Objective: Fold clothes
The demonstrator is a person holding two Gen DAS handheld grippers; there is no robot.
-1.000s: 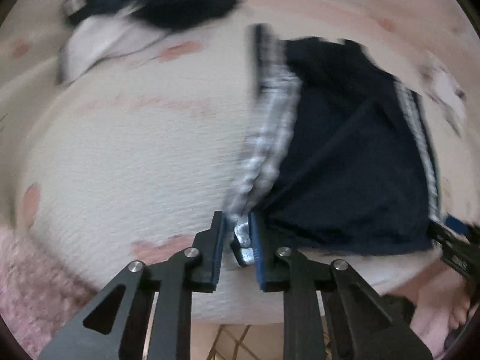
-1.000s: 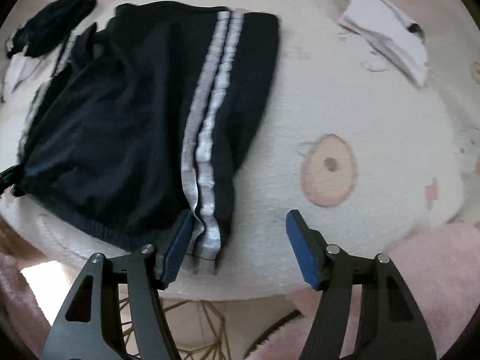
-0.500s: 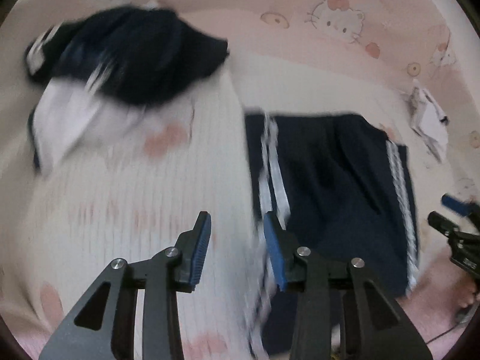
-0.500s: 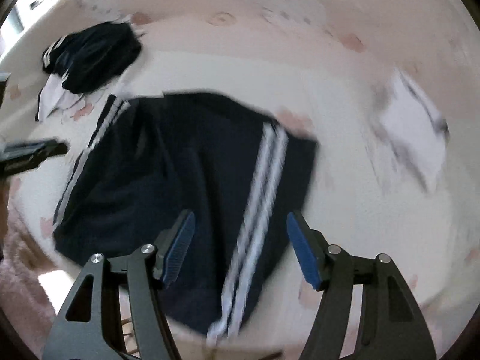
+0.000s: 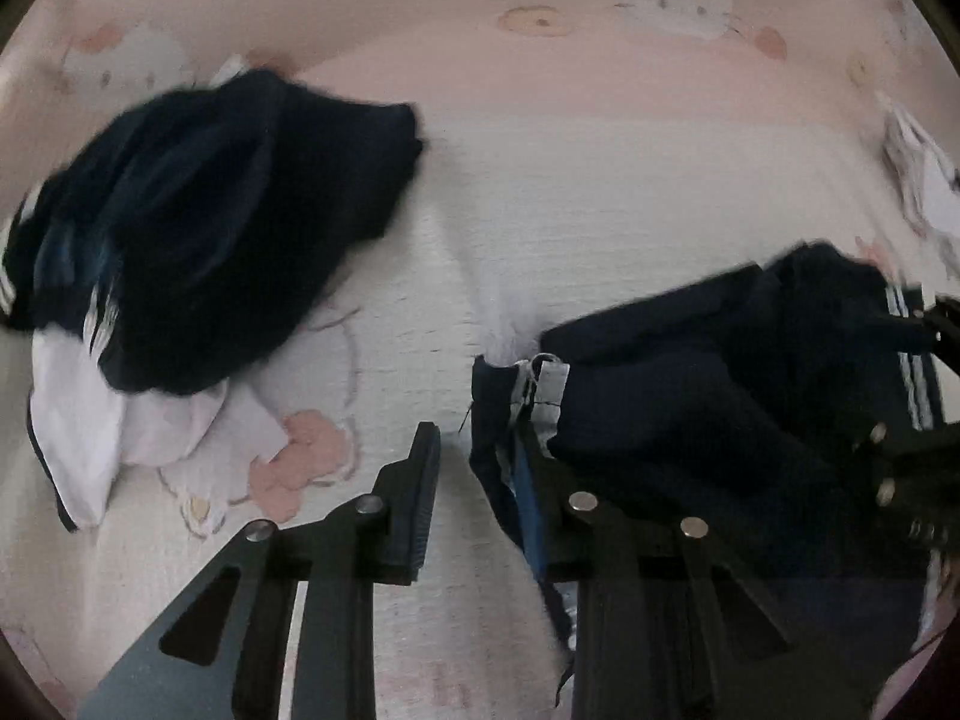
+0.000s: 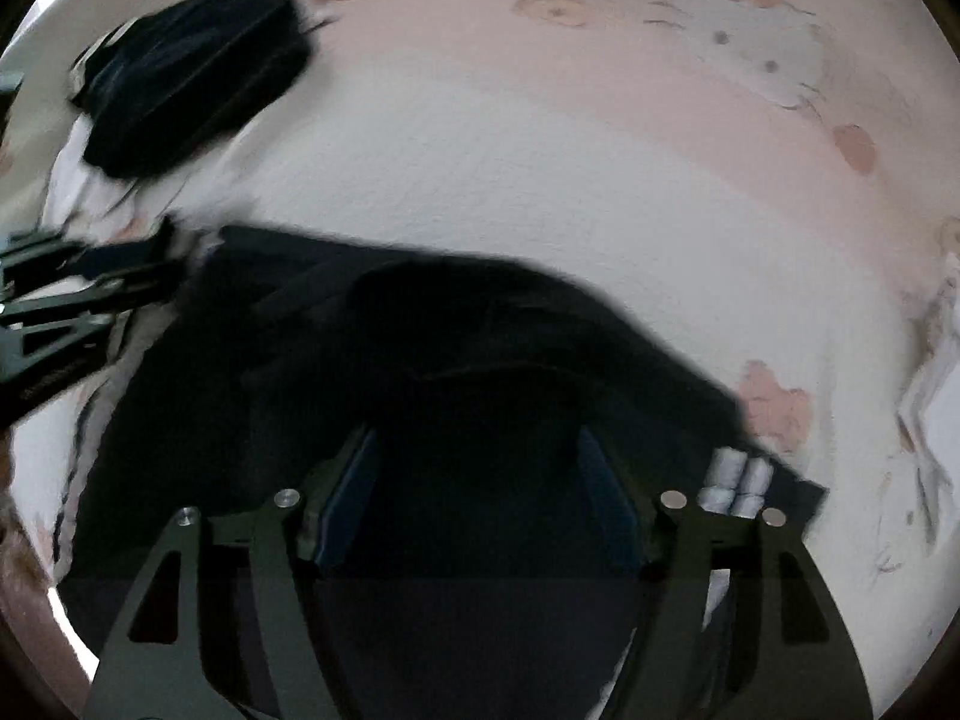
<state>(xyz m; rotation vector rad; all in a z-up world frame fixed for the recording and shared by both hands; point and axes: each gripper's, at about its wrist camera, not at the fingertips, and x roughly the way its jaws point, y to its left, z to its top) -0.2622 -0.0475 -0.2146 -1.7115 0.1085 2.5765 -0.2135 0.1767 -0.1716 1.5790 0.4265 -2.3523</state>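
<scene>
Surveying the bed [image 5: 600,210], left to right.

1. Pile [image 5: 198,252], far left: dark cloth heaped on white, rumpled, well apart from the work.
2. Left tool [image 5: 477,480], near centre in its own view: jaws released, a strip of bed showing between them. A corner of the shorts hangs against the inner face of its right finger, draped and not pinched as far as can be seen.
3. Shorts [image 5: 690,408], the item in hand: navy with white side stripes, bunched in loose rolls at centre right of the bed. They do not lie flat. One striped hem end [image 6: 735,480] sticks out at the near right.
4. Right tool [image 6: 480,498]: jaws spread wide with dark cloth lying across and beyond them. Nothing is clamped.
5. White garment [image 6: 936,396], far right edge: apart from the shorts. Whether it is folded cannot be told.

Step, as judged: a fold of the shorts is partway through, the cloth gathered over both tools and not yet squared. The scene fits either a doubled layer just let go or a slack heap about to be gripped.

Next move, either way: both hem corners must be found under the bunching, the layers drawn level, and the stripes used as the guide for alignment.
</scene>
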